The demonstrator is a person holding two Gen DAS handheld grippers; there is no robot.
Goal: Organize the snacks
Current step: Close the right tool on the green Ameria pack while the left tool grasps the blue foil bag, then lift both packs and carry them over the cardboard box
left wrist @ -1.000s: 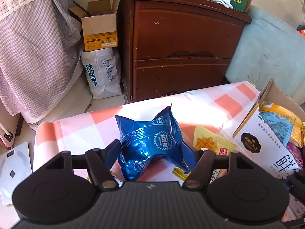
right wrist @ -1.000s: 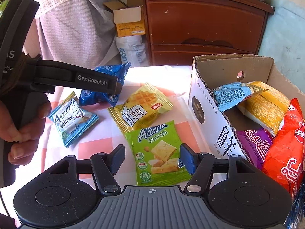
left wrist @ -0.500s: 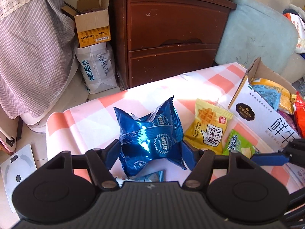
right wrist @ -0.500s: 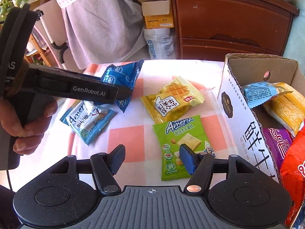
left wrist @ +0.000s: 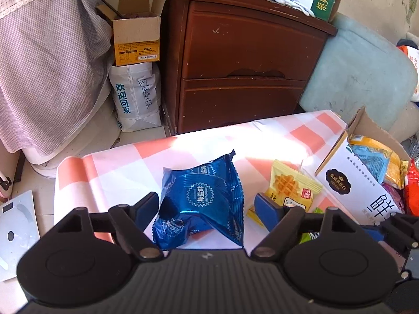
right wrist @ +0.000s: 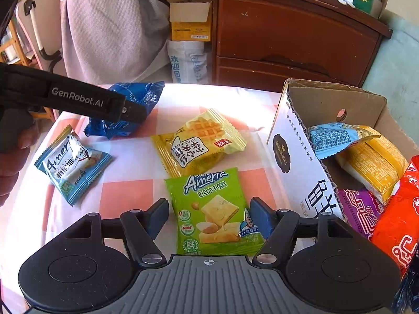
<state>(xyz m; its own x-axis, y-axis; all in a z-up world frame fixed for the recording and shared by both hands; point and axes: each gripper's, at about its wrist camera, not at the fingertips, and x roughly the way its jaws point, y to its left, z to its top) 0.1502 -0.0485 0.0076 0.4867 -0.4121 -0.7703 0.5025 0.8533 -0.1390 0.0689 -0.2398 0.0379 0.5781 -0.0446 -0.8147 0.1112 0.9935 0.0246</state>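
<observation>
A crumpled blue snack packet (left wrist: 201, 198) lies on the checked tablecloth between the fingers of my left gripper (left wrist: 208, 208), which is open, with a gap at the right finger. It also shows in the right wrist view (right wrist: 131, 104), behind the left gripper's finger. My right gripper (right wrist: 209, 216) is open with its fingers either side of a green Ameria packet (right wrist: 212, 209). A yellow waffle packet (right wrist: 199, 141) and a light blue Ameria packet (right wrist: 72, 163) lie on the cloth. A cardboard box (right wrist: 301, 157) at the right holds several snack packets.
A brown wooden dresser (left wrist: 243, 60) stands behind the table. A small open carton (left wrist: 136, 39) sits on a white sack (left wrist: 134, 96) to its left. A checked cloth cover (left wrist: 49, 60) hangs at the far left. A pale blue cushion (left wrist: 358, 81) is at the right.
My left gripper has opened and the blue packet, held before, now rests loose between its fingers. My right gripper has moved forward over the green packet.
</observation>
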